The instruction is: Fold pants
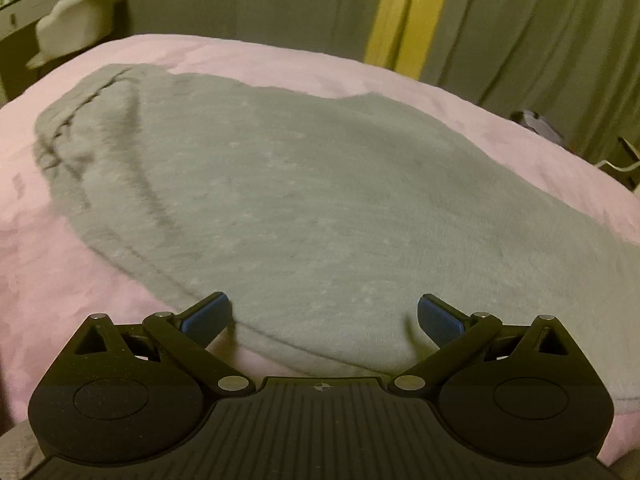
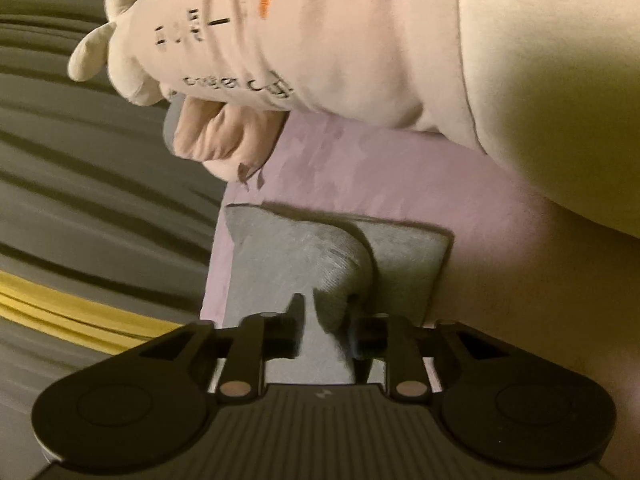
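Grey pants [image 1: 280, 184] lie spread flat on a pink bed sheet [image 1: 60, 280]. My left gripper [image 1: 323, 312] hovers over their near hem, open, with nothing between its blue pads [image 1: 208, 316]. In the right wrist view a narrow grey end of the pants [image 2: 404, 256] lies on the sheet [image 2: 360, 168] near the bed's edge. A ridge of that fabric [image 2: 332, 264] rises into my right gripper [image 2: 326, 320], whose jaws stand close together and pinch it.
A large cream plush toy [image 2: 280, 40] with printed lettering lies just beyond the pants end, close to my right gripper. Grey curtains [image 1: 520, 20] with a yellow strip [image 1: 404, 8] hang behind the bed. A pale plush shape [image 1: 76, 20] sits at the far left.
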Available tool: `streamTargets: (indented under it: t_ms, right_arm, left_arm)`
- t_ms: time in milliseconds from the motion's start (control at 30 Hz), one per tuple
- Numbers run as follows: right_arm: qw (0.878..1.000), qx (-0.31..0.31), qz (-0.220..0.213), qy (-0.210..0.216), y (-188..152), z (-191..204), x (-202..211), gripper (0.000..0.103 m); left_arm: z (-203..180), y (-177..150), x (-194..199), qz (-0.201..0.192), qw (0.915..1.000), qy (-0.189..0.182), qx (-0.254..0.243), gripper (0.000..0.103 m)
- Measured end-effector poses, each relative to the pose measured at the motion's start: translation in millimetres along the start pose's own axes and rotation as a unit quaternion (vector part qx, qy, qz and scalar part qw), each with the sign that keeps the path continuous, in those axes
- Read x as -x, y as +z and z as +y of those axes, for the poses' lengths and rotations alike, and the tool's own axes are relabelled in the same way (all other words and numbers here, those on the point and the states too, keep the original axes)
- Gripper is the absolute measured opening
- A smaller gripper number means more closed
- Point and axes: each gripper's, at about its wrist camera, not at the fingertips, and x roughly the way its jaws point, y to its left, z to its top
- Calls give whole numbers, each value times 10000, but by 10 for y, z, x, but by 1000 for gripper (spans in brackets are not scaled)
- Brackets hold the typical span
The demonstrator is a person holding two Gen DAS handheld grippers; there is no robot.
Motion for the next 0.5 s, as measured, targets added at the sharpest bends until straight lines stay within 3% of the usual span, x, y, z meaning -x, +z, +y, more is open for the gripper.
streamTargets:
  t_ms: [200, 267, 300, 367, 467, 500]
  right_arm:
    - [9999, 26, -141, -44, 1, 71, -55, 29]
    - [9993, 178, -256, -194, 9, 132, -58, 22]
    - [9987, 284, -316, -297, 13, 172, -50, 12]
    - [9969, 553, -415, -366, 8, 290, 8, 11]
    - [9958, 297, -512, 696, -16, 359, 206, 10]
    - [9947, 173, -532, 859, -18, 349, 252, 10]
  left_arm:
    - [137, -41, -122, -127, 9979, -210, 605, 103]
    - [135, -50, -160, -144, 9975, -243, 651, 103]
    - [124, -54, -184, -160, 9977, -215, 623, 103]
    - [109, -57, -200, -165, 9981, -177, 563, 103]
    - [100, -52, -212, -170, 9983, -164, 529, 103]
    - [104, -65, -213, -178, 9982, -170, 540, 103]
